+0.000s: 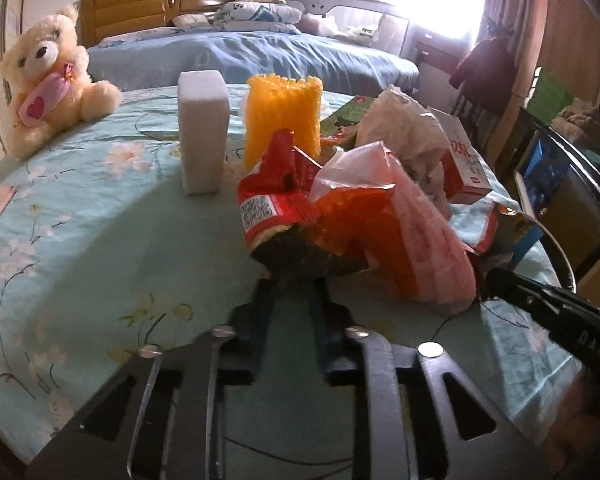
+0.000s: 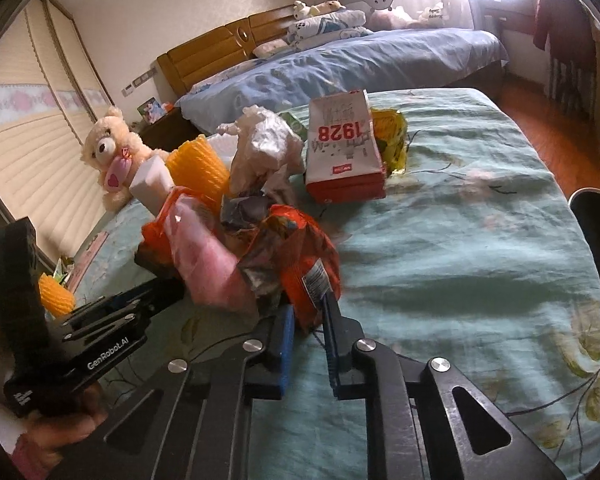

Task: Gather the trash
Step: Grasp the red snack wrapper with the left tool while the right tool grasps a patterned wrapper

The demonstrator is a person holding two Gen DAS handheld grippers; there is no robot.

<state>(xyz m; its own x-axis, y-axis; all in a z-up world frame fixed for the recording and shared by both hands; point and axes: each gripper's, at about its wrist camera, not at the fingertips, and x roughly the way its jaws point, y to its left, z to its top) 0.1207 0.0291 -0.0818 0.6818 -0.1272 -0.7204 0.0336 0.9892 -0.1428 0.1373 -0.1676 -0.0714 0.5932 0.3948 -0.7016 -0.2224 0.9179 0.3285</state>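
Observation:
My left gripper (image 1: 292, 280) is shut on a red snack wrapper (image 1: 276, 204), held above the floral tablecloth (image 1: 80, 240). A pink plastic bag (image 1: 420, 248) hangs against that wrapper. My right gripper (image 2: 308, 312) is shut on an orange snack wrapper (image 2: 304, 256), pressed against the same pink plastic bag (image 2: 204, 256). The left gripper (image 2: 160, 292) shows at the left of the right wrist view; the right gripper's body (image 1: 548, 300) shows at the right of the left wrist view. Crumpled white plastic (image 2: 264, 148) lies behind.
On the table stand a white foam block (image 1: 202, 128), an orange foam net (image 1: 284, 116), a red-and-white "1928" box (image 2: 344, 148), a yellow wrapper (image 2: 392, 136) and a teddy bear (image 1: 48, 80). Another orange net (image 2: 54, 294) lies at the left. A bed (image 1: 260, 56) stands behind.

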